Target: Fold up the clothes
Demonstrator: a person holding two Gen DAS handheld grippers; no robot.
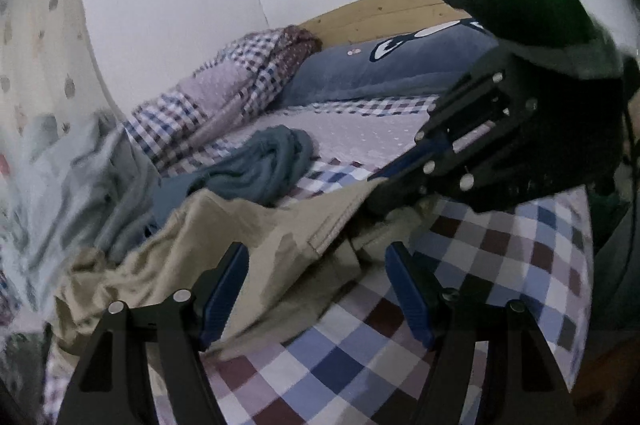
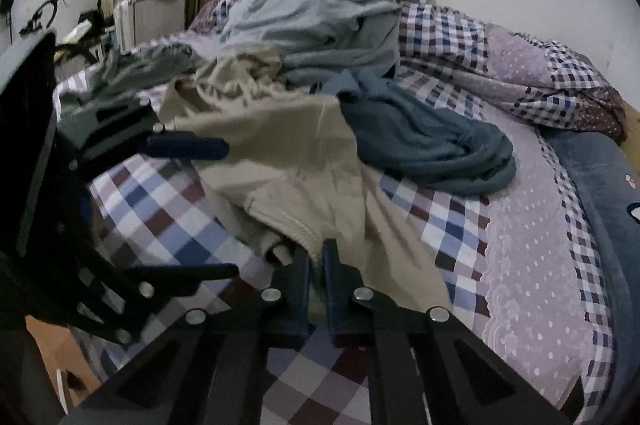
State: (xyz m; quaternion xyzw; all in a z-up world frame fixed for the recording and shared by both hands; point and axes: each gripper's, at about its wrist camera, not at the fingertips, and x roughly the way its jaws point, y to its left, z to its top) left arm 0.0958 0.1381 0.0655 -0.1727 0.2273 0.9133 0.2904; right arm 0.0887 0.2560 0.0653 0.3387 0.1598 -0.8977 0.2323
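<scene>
A khaki garment (image 1: 248, 237) (image 2: 280, 153) lies rumpled on the checked bedsheet (image 1: 500, 257) (image 2: 168, 221). In the right wrist view my right gripper (image 2: 318, 253) is shut on the garment's thick hemmed edge, with cloth bunched between the blue pads (image 2: 332, 289). That same gripper (image 1: 380, 181) shows at the upper right of the left wrist view, its tip on the khaki edge. My left gripper (image 1: 316, 249) (image 2: 232, 209) is open wide, with its fingers (image 1: 224, 293) on either side of a fold of the khaki cloth and not closed on it.
A teal garment (image 1: 264, 161) (image 2: 432, 145) lies behind the khaki one. A pale grey-blue pile (image 1: 80, 177) (image 2: 320, 17) is heaped further back. A rolled checked quilt (image 1: 224, 93) (image 2: 520, 65) and a blue pillow (image 1: 380, 65) (image 2: 600, 177) sit by the wooden headboard (image 1: 380, 13).
</scene>
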